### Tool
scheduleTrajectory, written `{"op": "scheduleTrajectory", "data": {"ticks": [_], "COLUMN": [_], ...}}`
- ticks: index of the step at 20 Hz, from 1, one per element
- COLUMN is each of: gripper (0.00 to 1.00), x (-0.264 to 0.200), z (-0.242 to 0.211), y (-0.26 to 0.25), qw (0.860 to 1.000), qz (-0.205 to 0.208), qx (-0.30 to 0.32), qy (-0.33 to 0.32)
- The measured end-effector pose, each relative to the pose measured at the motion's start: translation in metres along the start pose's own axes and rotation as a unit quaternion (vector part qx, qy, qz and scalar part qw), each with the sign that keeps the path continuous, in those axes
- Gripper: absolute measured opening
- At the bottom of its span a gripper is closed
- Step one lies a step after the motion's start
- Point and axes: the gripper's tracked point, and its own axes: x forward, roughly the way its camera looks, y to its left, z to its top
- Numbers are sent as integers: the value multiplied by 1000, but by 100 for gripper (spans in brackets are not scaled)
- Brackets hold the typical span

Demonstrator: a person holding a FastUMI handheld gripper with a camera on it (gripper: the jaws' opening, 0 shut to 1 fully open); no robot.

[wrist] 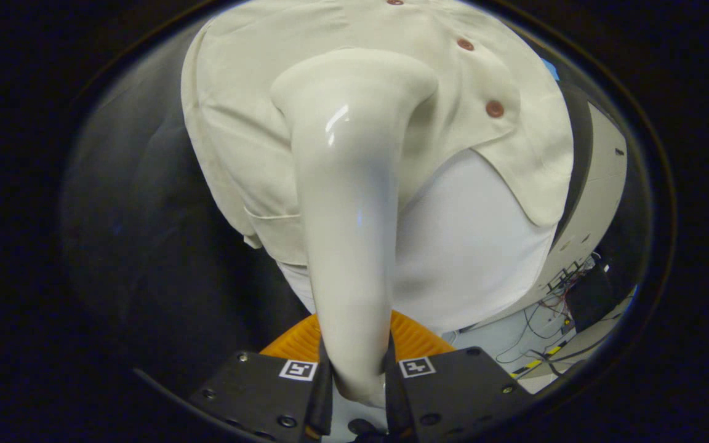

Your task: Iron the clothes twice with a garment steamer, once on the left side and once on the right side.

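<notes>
The gripper (357, 384) was clamped on the steamer (348, 203), both fingers pressing its handle between them. The steamer's head rested flat against a cream shirt (237, 123) with brown buttons (494, 109), just beyond the fingers, hiding the cloth behind it. An orange ridged piece (413, 338) showed partly behind the handle. Tangled wires (551, 307) lay blurred further off.

Dark cloth (164, 246) is seen forming the booth wall. A pale rounded panel (600, 184) stands beside it. Loose wires (551, 307) are scattered over the light floor (502, 335) below.
</notes>
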Motion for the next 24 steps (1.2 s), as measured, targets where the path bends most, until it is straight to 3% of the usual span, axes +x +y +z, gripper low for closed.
{"op": "scheduleTrajectory", "data": {"ticks": [5, 13, 19, 24], "gripper": [34, 34, 34, 33], "x": [-6, -84, -166, -207], "z": [0, 23, 112, 183], "y": [3, 2, -22, -52], "qw": [999, 1000, 997, 989], "qz": [5, 0, -18, -35], "qx": [-4, -14, -12, -3], "qy": [32, 10, -81, -141]}}
